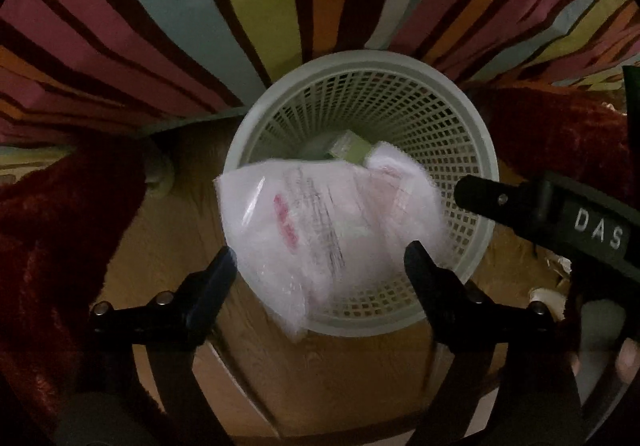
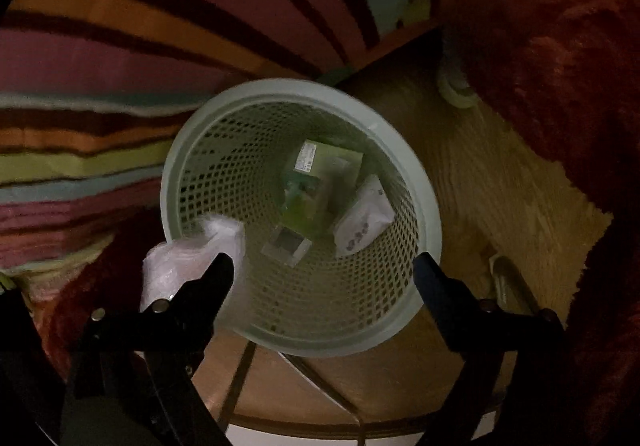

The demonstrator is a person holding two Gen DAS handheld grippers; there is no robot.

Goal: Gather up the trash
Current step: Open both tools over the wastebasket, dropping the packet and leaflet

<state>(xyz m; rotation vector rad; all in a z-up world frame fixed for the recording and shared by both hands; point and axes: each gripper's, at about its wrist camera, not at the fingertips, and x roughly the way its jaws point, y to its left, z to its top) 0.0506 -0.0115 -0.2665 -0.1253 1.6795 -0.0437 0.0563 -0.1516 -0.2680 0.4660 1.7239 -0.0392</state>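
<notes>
A pale green mesh wastebasket [image 1: 476, 150] stands on the wooden floor below both grippers. A crumpled white plastic bag [image 1: 320, 222] with red print hangs blurred over the basket's near rim, between the spread fingers of my left gripper [image 1: 320, 262], and neither pad presses on it. A finger [image 1: 500, 202] of my right gripper reaches in from the right. In the right wrist view my right gripper [image 2: 324, 270] is open above the wastebasket [image 2: 192, 150], with the bag [image 2: 188, 266] beside its left finger. Inside lie a green box [image 2: 316, 182], a white packet [image 2: 364, 218] and a small pale box [image 2: 286, 246].
A striped bedspread [image 1: 240, 6] hangs behind the basket. Dark red fuzzy fabric [image 2: 560, 66] lies on both sides of the wooden floor [image 2: 500, 174]. A small white round object [image 2: 456, 90] sits by the fabric's edge. A hand [image 1: 628, 362] shows at the lower right.
</notes>
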